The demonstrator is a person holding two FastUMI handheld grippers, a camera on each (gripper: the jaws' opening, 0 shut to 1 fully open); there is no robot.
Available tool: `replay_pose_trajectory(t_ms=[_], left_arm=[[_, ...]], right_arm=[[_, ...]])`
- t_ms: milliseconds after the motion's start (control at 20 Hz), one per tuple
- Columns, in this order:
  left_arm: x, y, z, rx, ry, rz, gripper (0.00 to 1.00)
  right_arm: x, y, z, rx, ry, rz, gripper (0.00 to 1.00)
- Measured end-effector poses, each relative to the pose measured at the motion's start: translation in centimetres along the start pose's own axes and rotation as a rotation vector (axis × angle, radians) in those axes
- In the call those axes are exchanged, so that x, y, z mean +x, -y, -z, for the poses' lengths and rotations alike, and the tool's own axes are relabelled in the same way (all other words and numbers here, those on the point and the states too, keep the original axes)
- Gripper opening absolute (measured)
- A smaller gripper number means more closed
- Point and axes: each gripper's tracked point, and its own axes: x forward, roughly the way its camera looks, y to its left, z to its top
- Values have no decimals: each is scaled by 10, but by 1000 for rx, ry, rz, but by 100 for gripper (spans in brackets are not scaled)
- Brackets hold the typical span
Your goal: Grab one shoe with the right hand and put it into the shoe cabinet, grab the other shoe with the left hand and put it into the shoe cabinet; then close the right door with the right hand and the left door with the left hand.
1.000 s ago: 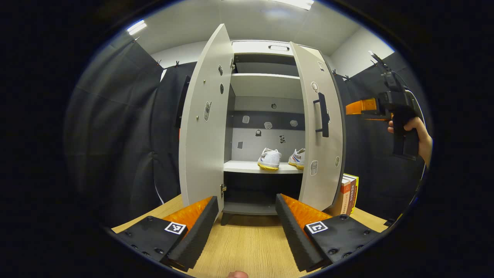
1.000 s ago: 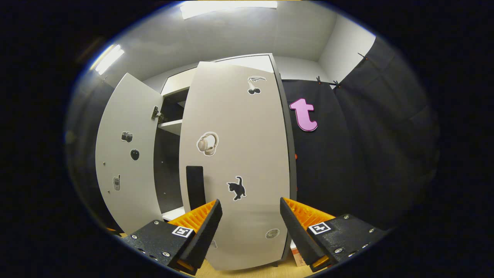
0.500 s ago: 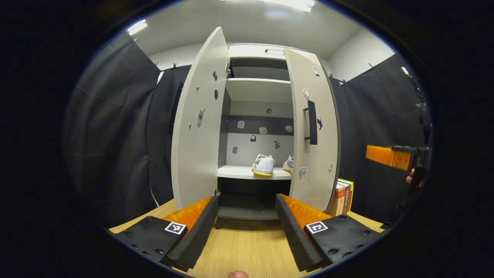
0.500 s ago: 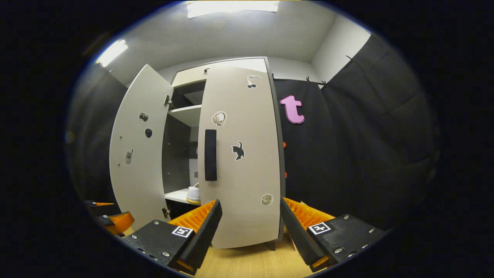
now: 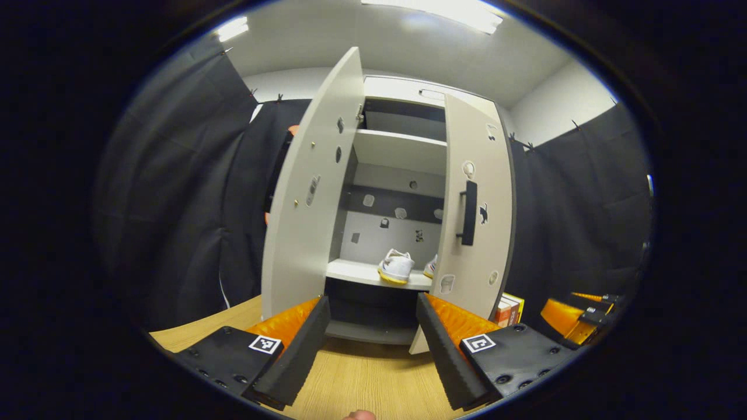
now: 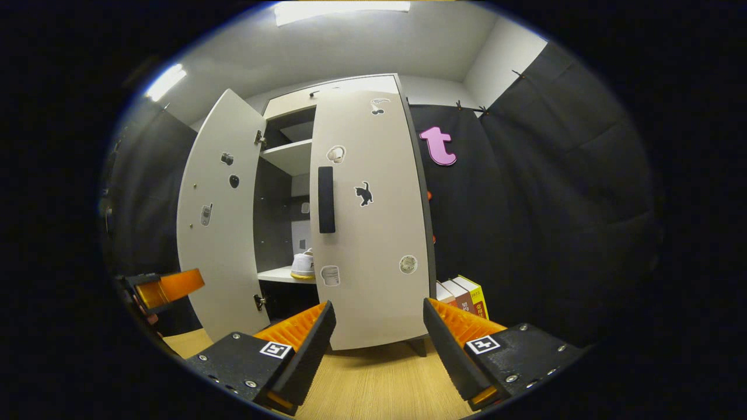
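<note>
Left gripper view: left door [image 5: 303,192] is swung wide open, edge toward the camera. Left gripper [image 5: 373,344] is held low over the wooden table [image 5: 373,379], fingers apart, nothing between them, well clear of the shoe cabinet [image 5: 402,151]. Open gap between both door edges is seen. Two white shoes are set on the middle shelf [image 5: 356,272]: one shoe [image 5: 395,266] in full sight, the other shoe [image 5: 430,267] half hidden by the right door [image 5: 475,210], which is partly closed. Books [image 5: 509,310] stand just right of the cabinet.

Right gripper view: right gripper [image 6: 378,344] is held back from the right door, fingers apart, empty, table free below it.
</note>
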Motion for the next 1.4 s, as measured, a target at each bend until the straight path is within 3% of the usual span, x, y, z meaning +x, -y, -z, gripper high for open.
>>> replay_pose_trajectory(t_ms=[250,350,600,700,800,900,1100,1200,1300,1350,1400], left_arm=[[24,-94,-97,58,141,-174,96],[37,-128,-120,61,144,-206,96],[84,-198,-127,64,105,-257,94],[112,-213,-117,60,70,-266,97],[130,-215,-110,41,53,-262,99],[131,-217,-109,53,58,-280,92],[131,-209,-106,28,61,-290,95],[130,-197,-106,33,61,-276,90],[130,-178,-104,38,58,-242,99],[131,-166,-102,34,52,-218,90],[133,-152,-100,27,46,-195,90]], right_arm=[[-1,4,3,-17,-23,-12,93],[-2,5,2,-12,-26,-13,93],[-6,16,-2,-38,-30,-6,93],[-7,18,-3,-35,-35,-3,93],[-7,20,-4,-32,-34,4,93],[-6,23,-4,-27,-37,12,93],[-3,26,-4,-11,-40,21,93],[-3,25,-4,-2,-37,19,93],[-4,23,-4,6,-34,16,93],[-4,23,-4,9,-33,16,93],[-4,24,-3,9,-32,17,93]])
